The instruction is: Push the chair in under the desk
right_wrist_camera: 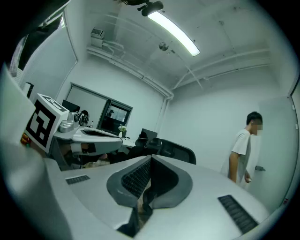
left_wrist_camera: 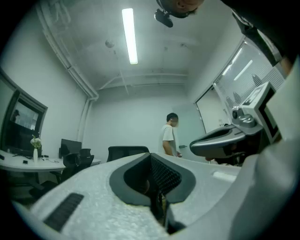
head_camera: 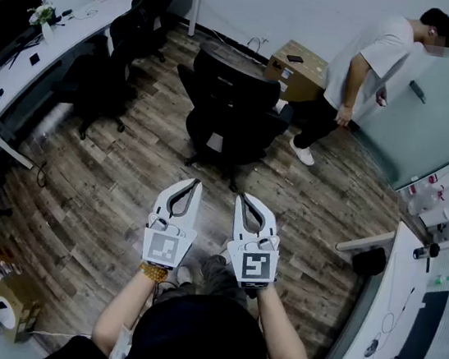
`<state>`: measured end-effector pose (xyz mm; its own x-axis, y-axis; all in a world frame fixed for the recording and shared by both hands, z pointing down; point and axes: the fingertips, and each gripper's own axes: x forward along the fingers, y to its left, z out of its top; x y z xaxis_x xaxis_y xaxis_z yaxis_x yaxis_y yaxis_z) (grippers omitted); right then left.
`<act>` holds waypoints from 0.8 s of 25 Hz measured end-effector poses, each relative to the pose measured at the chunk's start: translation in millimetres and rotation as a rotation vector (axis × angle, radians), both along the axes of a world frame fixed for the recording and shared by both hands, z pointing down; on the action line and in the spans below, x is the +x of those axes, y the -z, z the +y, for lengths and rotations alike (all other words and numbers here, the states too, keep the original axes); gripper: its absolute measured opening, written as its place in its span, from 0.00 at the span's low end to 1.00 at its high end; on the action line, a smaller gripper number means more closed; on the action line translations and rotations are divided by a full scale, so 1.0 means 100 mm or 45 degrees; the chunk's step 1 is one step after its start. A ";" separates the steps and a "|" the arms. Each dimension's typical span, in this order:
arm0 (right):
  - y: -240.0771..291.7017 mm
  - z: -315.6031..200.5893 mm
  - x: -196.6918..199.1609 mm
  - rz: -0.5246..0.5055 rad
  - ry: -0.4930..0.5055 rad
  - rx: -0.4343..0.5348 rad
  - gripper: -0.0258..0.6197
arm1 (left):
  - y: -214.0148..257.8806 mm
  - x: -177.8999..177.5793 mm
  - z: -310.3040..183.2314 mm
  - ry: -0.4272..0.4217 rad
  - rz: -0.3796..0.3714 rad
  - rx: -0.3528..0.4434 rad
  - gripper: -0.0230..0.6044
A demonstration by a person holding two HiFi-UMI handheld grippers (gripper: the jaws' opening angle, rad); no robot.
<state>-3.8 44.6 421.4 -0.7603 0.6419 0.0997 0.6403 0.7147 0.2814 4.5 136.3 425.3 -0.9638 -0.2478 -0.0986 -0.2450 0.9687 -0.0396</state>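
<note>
A black office chair [head_camera: 233,109] stands out on the wooden floor, away from the long white desk [head_camera: 72,24] along the left wall. Its backrest faces me and shows above the jaws in the left gripper view [left_wrist_camera: 127,151] and the right gripper view [right_wrist_camera: 176,151]. My left gripper [head_camera: 196,183] and right gripper [head_camera: 240,195] are held side by side, pointing at the chair and stopping short of it. Both are shut with nothing between the jaws, as the closed tips of the left gripper [left_wrist_camera: 151,154] and right gripper [right_wrist_camera: 151,158] show.
Two more black chairs [head_camera: 143,18] sit at the white desk. A person in a white shirt [head_camera: 373,63] stands at the far right beside a cardboard box [head_camera: 298,69]. Another desk [head_camera: 427,327] lies to my right, and a box [head_camera: 2,288] at lower left.
</note>
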 end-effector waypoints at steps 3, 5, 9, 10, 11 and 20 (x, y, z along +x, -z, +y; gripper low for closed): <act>-0.08 0.01 -0.05 0.059 0.008 -0.009 0.04 | -0.05 -0.05 0.01 -0.014 -0.009 -0.033 0.05; -0.15 0.01 -0.09 0.084 0.007 0.003 0.04 | -0.09 -0.09 0.01 -0.015 0.002 -0.036 0.05; -0.32 0.06 -0.23 0.125 0.049 0.083 0.09 | -0.17 -0.22 0.05 -0.005 0.038 -0.035 0.05; -0.36 0.08 -0.28 0.135 0.062 0.100 0.11 | -0.19 -0.26 0.06 -0.007 0.031 -0.050 0.05; -0.38 0.09 -0.34 0.140 0.069 0.110 0.13 | -0.22 -0.32 0.07 -0.010 0.027 -0.062 0.05; -0.44 0.16 -0.99 0.153 0.079 0.147 0.13 | -0.36 -0.99 0.20 -0.019 0.068 -0.088 0.05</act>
